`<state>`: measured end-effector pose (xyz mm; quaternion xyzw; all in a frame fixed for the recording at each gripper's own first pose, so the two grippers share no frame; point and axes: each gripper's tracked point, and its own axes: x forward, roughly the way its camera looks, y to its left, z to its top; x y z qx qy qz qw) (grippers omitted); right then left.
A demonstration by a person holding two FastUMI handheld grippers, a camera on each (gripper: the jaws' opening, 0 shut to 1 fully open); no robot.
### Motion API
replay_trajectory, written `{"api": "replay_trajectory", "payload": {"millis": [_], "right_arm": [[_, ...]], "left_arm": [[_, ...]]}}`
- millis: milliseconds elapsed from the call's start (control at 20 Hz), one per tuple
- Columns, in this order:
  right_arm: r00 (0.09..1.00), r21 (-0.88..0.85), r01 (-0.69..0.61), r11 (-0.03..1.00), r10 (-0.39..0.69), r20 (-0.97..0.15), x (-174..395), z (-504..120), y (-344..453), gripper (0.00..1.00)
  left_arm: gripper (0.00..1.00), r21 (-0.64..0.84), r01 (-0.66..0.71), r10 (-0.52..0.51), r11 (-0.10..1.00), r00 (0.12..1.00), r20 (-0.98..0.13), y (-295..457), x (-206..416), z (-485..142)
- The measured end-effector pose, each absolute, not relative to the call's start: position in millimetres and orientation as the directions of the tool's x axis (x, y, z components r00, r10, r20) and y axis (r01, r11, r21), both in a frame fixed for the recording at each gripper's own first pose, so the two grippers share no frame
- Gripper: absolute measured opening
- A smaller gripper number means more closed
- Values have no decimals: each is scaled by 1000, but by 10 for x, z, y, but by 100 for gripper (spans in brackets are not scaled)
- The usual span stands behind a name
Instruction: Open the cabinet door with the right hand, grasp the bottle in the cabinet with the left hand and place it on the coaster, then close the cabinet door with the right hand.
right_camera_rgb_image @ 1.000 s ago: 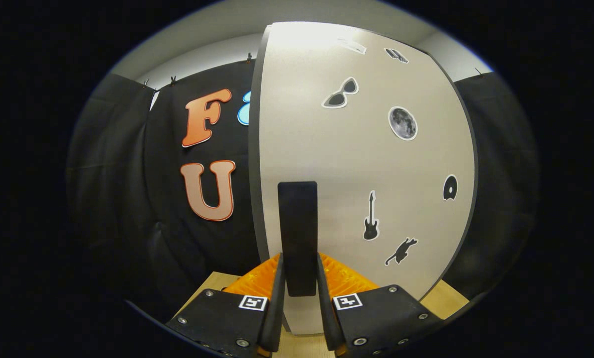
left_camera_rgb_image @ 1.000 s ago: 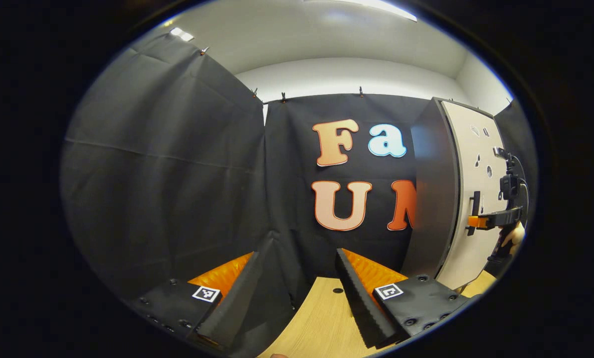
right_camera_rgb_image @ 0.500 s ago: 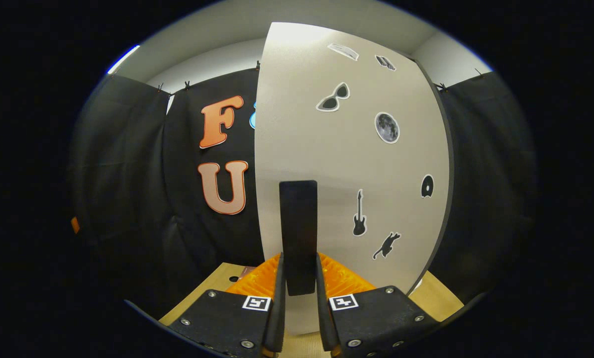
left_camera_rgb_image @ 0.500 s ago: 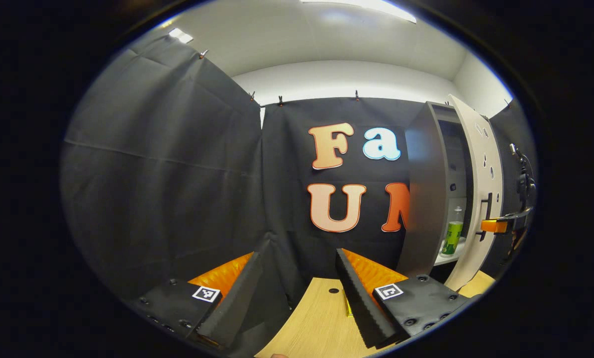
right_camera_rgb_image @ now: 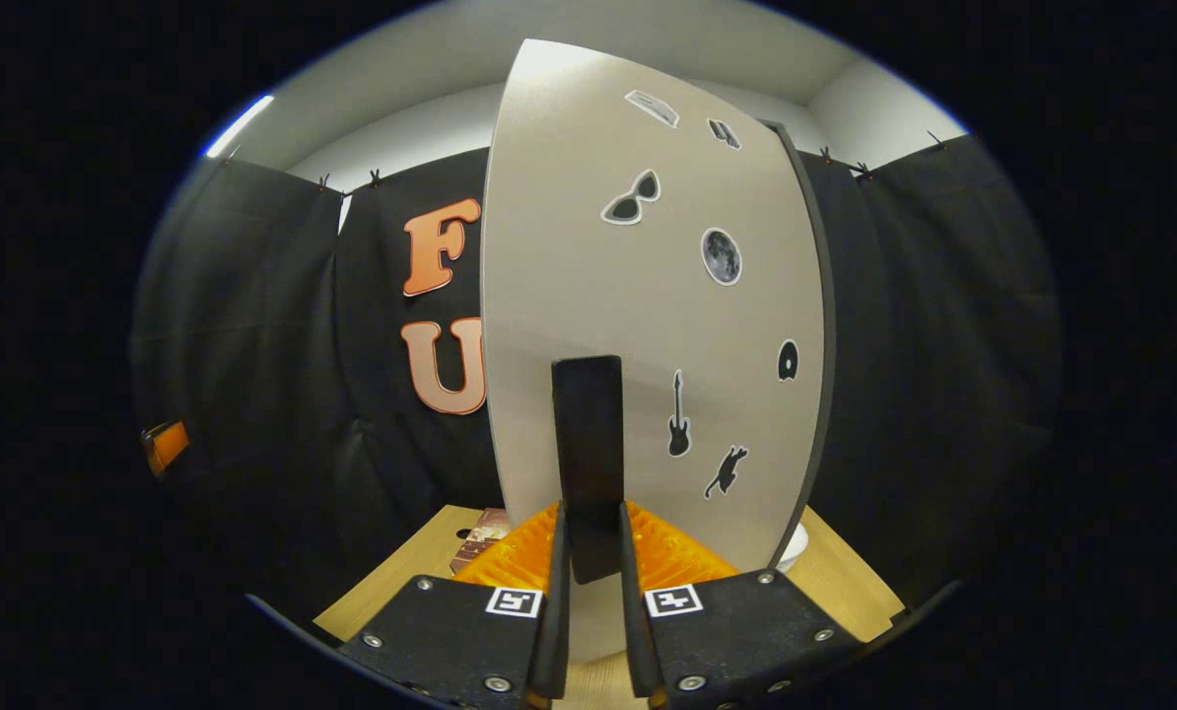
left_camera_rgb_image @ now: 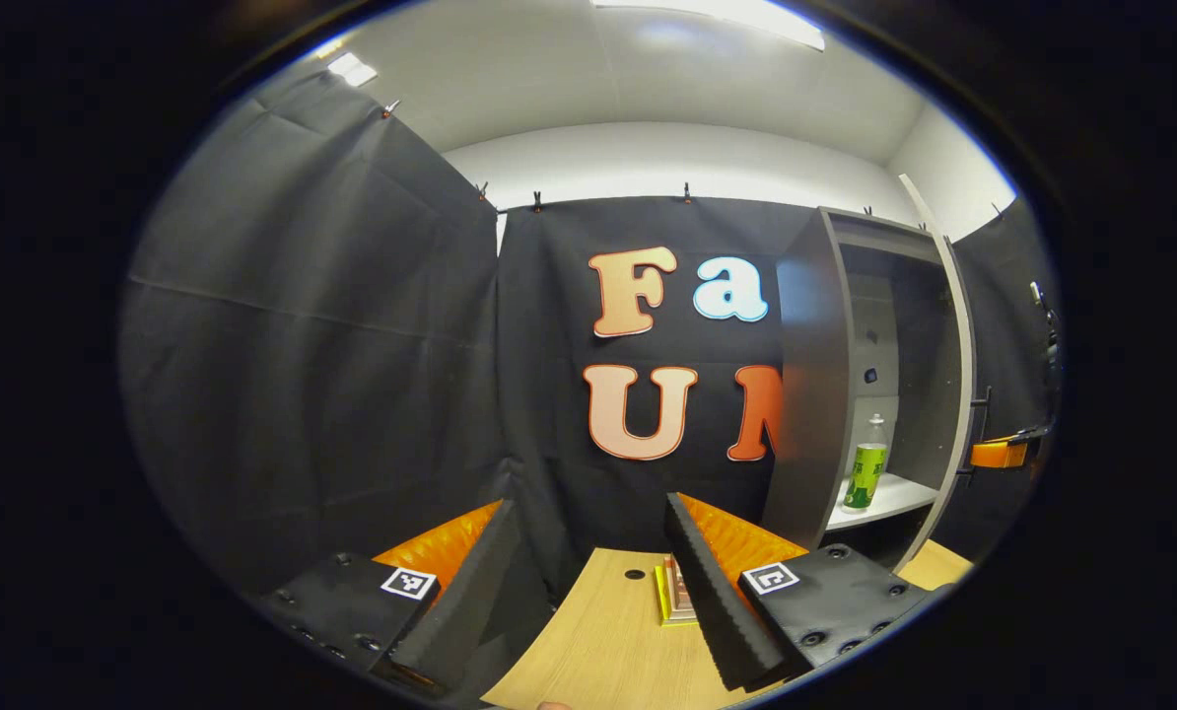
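Green and upright, the bottle [left_camera_rgb_image: 865,467] stands right of our spread left gripper [left_camera_rgb_image: 588,582] — right gripper [right_camera_rgb_image: 588,582] clamps the door handle [right_camera_rgb_image: 588,463].

From my left gripper view, black cloth [left_camera_rgb_image: 312,325] hangs across the left and centre of the frame, clipped along its top edge. Above it I see a white wall [left_camera_rgb_image: 667,158] and a white ceiling with a bright light strip [left_camera_rgb_image: 717,12] at the top edge. A light wooden table [left_camera_rgb_image: 608,641] fills the bottom centre. In my right gripper view, black cloth [right_camera_rgb_image: 934,325] covers the right side too.
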<state>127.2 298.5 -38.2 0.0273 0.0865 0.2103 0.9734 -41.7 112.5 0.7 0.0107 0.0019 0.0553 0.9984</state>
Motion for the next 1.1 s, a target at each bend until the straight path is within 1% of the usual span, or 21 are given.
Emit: {"api": "replay_trajectory", "payload": {"millis": [100, 150, 200, 250, 300, 350, 450, 500, 550, 600, 700, 750, 800, 850, 950, 1100], "right_arm": [[874, 120, -445, 888, 459, -156, 1161, -375, 2994, 18], [905, 91, -381, 920, 391, -164, 1187, -393, 2791, 9], [962, -16, -243, 970, 239, -132, 1333, -374, 2393, 1], [984, -49, -135, 990, 128, -123, 1450, -330, 2028, 0], [975, 38, -178, 983, 182, -129, 1410, -322, 2027, 0], [964, 102, -235, 967, 245, -103, 1381, -244, 2133, 0], [948, 51, -306, 951, 310, -78, 1431, -250, 2341, 0], [936, 30, -339, 940, 341, -84, 1414, -304, 2499, 3], [924, 29, -370, 928, 371, -96, 1401, -372, 2683, 14], [911, 35, -397, 917, 399, -104, 1452, -433, 2860, 16], [902, 43, -416, 908, 418, -109, 1713, -456, 3269, 36], [902, 49, -415, 908, 418, -111, 1889, -468, 3458, 50], [905, 54, -406, 912, 410, -115, 2041, -497, 3589, 58], [908, 56, -399, 915, 403, -116, 2172, -510, 3707, 72], [913, 68, -387, 920, 392, -110, 2402, -498, 3921, 81], [924, 59, -360, 931, 365, -116, 2726, -488, 4123, 84]], "left_arm": [[98, 17, -101, 101, 995, 995, -6, 1032, -441, -5], [98, 14, -96, 96, 995, 995, -7, 975, -445, -16], [98, 8, -87, 87, 996, 996, -6, 923, -445, -13], [98, 0, -78, 78, 997, 997, -4, 862, -435, 11], [98, -5, -70, 70, 998, 998, -7, 803, -436, 16], [97, -6, -61, 61, 998, 998, -5, 741, -438, 13], [97, -1, -52, 52, 999, 999, -5, 673, -414, 18], [97, -2, -47, 47, 999, 999, -10, 653, -414, -6], [97, -3, -45, 45, 999, 999, -17, 644, -402, -39], [98, -3, -47, 47, 999, 999, -20, 663, -403, -55], [97, 13, -65, 65, 998, 998, -18, 773, -415, -45], [97, 24, -78, 79, 997, 997, -15, 847, -418, -39], [97, 28, -92, 92, 995, 996, -12, 926, -399, -26], [97, 26, -103, 104, 994, 995, -11, 995, -401, -34], [97, 19, -132, 132, 991, 991, -15, 1174, -420, -67], [97, 19, -169, 170, 985, 985, -30, 1392, -437, -127]]}}
